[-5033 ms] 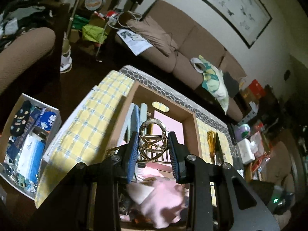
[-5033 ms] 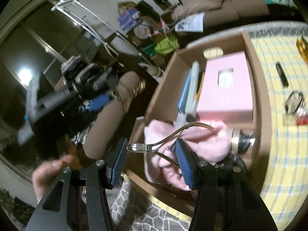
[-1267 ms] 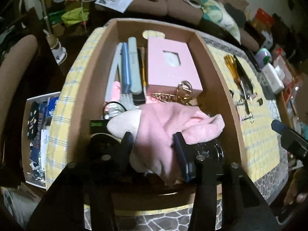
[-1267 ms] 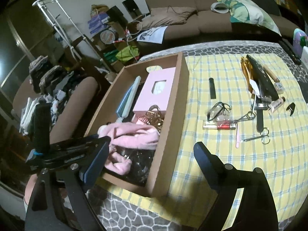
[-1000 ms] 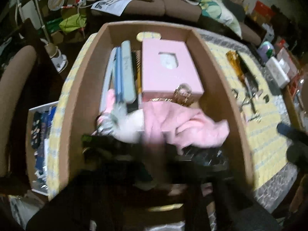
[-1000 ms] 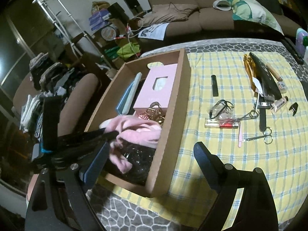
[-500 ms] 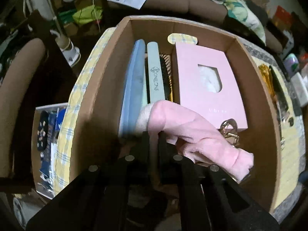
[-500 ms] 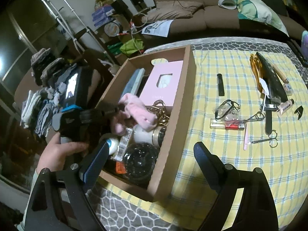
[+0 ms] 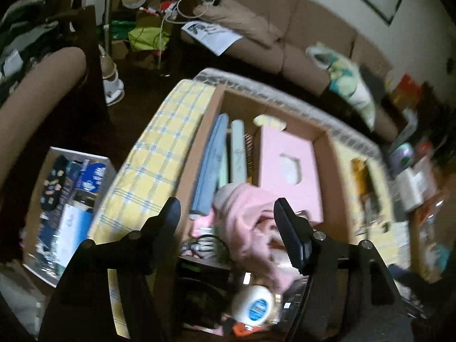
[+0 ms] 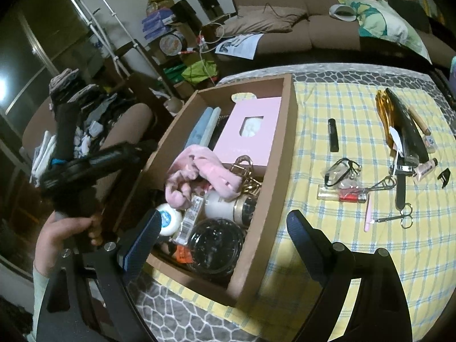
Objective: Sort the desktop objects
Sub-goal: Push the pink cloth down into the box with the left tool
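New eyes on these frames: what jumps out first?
The open cardboard box, crammed: a pink cloth heaped on jars in the middle, a pink carton at its far end. To the box's right, small items such as scissors lie scattered on the yellow checked tablecloth. The left tool hangs above the cloth, jaws opening, gripping nothing.

The left gripper (image 9: 226,209), held in the person's left hand (image 10: 67,232), tilts downward with its jaws opening and nothing pressed between them, while the right gripper (image 10: 222,225) hangs wide apart and empty.
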{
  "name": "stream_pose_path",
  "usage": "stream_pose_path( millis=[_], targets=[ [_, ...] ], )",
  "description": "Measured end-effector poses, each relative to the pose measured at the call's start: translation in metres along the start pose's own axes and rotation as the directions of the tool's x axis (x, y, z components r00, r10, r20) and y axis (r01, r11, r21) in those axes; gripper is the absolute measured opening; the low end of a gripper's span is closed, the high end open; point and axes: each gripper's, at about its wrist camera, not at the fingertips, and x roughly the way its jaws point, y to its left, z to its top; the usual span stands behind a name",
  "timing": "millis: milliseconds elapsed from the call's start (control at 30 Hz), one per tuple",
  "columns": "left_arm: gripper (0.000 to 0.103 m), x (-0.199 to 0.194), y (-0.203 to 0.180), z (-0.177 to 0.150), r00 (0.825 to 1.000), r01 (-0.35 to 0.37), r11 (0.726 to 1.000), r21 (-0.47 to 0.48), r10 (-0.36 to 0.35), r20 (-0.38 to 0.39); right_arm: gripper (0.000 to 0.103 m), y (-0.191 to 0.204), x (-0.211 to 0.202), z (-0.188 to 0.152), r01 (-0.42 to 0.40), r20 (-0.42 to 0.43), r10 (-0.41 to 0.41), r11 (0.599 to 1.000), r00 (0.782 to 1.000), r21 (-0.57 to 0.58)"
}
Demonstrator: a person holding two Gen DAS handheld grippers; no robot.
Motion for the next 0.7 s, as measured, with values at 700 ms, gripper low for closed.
stream_pose_path(
  millis=[700],
  targets=[
    [0.053, 0.07, -0.098, -0.044, 0.958, -0.183, 0.906, 0.381, 0.252, -0.138, 0.086, -0.019, -0.02, 0.005, 0.026, 0.037, -0.025, 1.0, 0.999, -0.015]
  ],
)
